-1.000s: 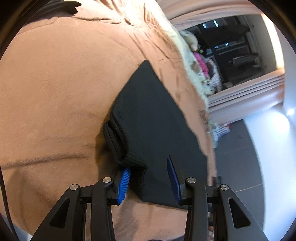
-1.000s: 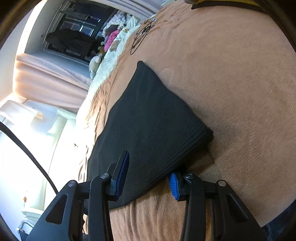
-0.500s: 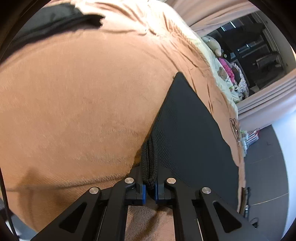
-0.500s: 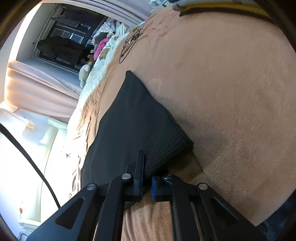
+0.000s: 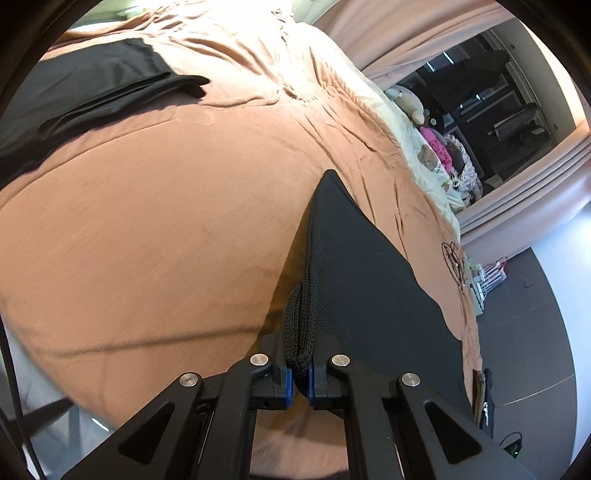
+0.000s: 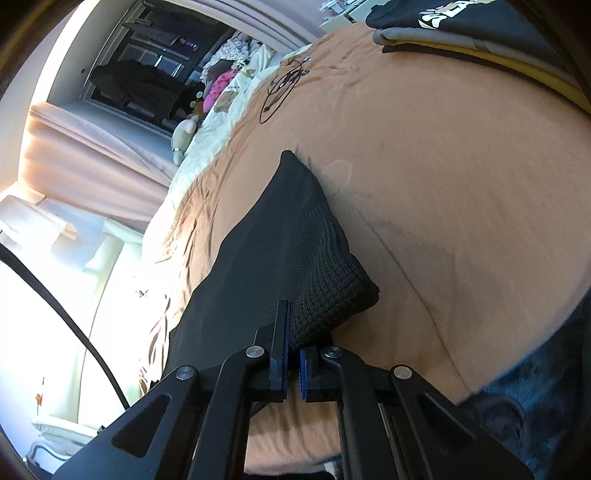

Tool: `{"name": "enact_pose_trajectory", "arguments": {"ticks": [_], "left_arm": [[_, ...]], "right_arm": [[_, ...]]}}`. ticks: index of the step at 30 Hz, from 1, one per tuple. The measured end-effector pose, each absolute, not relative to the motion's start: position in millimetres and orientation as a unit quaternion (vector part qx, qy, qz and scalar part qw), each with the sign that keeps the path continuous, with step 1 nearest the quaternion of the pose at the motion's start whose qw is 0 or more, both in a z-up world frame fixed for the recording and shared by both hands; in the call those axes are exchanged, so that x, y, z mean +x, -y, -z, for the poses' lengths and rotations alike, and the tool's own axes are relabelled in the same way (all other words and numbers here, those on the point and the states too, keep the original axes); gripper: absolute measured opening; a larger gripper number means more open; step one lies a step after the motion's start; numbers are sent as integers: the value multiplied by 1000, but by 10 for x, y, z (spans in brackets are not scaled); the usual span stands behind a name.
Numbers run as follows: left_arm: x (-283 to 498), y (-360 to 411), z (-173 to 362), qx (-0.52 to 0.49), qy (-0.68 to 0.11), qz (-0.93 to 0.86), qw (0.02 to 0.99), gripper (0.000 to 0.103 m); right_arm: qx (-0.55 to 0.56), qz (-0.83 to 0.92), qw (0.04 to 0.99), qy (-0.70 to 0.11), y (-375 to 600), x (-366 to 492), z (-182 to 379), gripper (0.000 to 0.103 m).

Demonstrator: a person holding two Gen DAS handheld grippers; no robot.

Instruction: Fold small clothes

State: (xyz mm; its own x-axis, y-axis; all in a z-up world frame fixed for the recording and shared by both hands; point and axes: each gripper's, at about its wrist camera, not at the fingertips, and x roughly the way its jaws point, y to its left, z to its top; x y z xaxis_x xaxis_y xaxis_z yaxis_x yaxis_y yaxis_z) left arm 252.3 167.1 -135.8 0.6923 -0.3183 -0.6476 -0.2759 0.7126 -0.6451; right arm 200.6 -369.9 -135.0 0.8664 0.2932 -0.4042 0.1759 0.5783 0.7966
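A folded black knit garment (image 5: 362, 273) lies on the tan bedspread (image 5: 155, 229). My left gripper (image 5: 300, 373) is shut on its near left corner, where the knit edge bunches between the blue pads. In the right wrist view the same garment (image 6: 280, 258) stretches away from me, and my right gripper (image 6: 292, 363) is shut on its near right edge. Both near corners are lifted a little off the tan bedspread (image 6: 461, 192), while the far end still rests on it.
A dark folded garment (image 5: 85, 92) lies at the far left of the bed. A stack of folded clothes (image 6: 472, 33) sits at the far right. Cream bedding with soft toys (image 5: 410, 99) and curtains lie beyond. Grey floor (image 5: 524, 325) shows right of the bed.
Both grippers went from open beside the garment's near corners to shut on them. The near edge has risen off the bedspread and both cameras now look along the garment.
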Motion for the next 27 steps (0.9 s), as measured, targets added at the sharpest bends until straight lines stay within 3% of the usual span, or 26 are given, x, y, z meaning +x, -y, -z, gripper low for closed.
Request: {"name": "enact_pose_trajectory", "arguments": {"ticks": [12,21,27], "left_arm": [[2346,-1703,1433,-398,-386,43,831,5],[2384,-1765,1484,-415,-383,70,822,5],[2386,-1765,1526,-425,-383,82,816,5]], "right_arm": [[398,43,873,-279,3920,1810,1000,2],[256,20,917,-305,3215,1979,424,2],[189,-30,918,-346,2644,2287,410,2]]}}
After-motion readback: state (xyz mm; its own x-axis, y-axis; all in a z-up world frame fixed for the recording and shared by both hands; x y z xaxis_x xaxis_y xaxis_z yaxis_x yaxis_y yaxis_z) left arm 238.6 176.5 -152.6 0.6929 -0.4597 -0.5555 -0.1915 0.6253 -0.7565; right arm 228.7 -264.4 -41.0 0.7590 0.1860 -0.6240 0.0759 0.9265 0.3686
